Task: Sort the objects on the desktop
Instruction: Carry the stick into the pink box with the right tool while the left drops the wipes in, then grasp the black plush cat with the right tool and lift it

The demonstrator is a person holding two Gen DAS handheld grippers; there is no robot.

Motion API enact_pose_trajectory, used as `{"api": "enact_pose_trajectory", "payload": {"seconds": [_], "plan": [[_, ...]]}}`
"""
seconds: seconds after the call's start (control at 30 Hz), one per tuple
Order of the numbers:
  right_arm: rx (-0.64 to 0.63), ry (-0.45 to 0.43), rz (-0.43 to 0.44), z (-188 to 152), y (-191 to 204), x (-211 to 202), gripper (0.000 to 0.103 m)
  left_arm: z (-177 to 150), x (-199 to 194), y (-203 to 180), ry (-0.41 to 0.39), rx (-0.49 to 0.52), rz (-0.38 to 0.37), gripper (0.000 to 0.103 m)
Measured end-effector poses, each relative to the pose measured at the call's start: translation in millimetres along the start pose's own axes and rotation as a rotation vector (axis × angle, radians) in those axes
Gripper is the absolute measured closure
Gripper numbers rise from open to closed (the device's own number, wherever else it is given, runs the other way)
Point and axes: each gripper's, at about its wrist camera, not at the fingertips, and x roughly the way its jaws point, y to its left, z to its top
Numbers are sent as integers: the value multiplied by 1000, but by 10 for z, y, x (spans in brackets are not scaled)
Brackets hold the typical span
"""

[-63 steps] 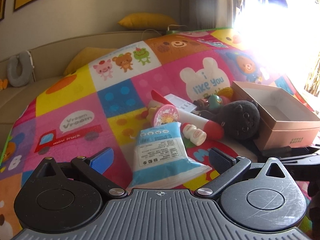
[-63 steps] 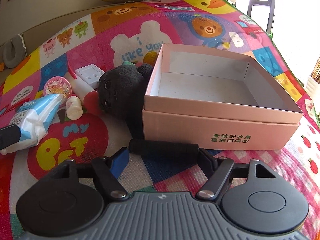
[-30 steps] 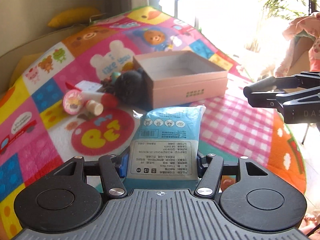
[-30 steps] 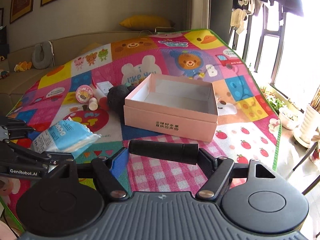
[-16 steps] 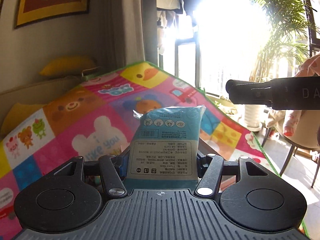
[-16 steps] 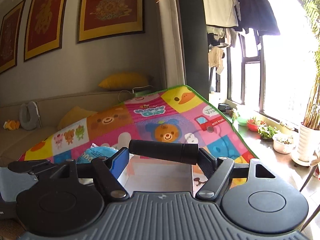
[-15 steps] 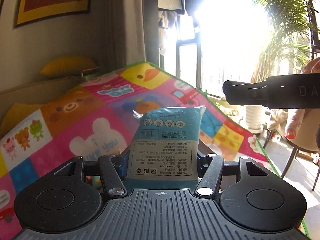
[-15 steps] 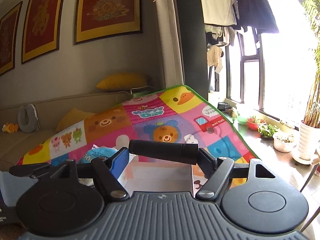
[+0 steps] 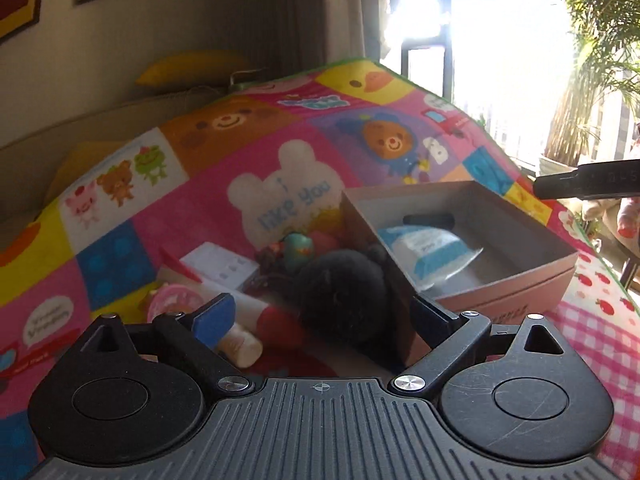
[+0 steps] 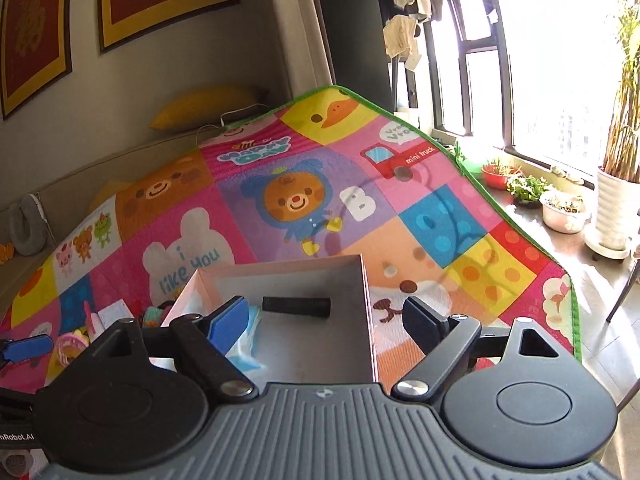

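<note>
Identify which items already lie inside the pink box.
The blue-white tissue pack and black cylinder lie inside the pink box; other items remain outside on the mat.

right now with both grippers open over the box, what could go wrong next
1. The black plush toy is pressed against the pink box wall; grabbing it could drag the box along.
2. The small bottle lies on its side by the left gripper and may roll if bumped.
3. The black cylinder lies loose beside the tissue pack and could roll inside.
</note>
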Motion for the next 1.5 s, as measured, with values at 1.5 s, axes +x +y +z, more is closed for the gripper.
{"api": "enact_pose_trajectory", "payload": {"seconds": [1.5], "plan": [[-191,218,416,-481,1367,-589,41,-730,-221,1060,68,-367,72,0]]}}
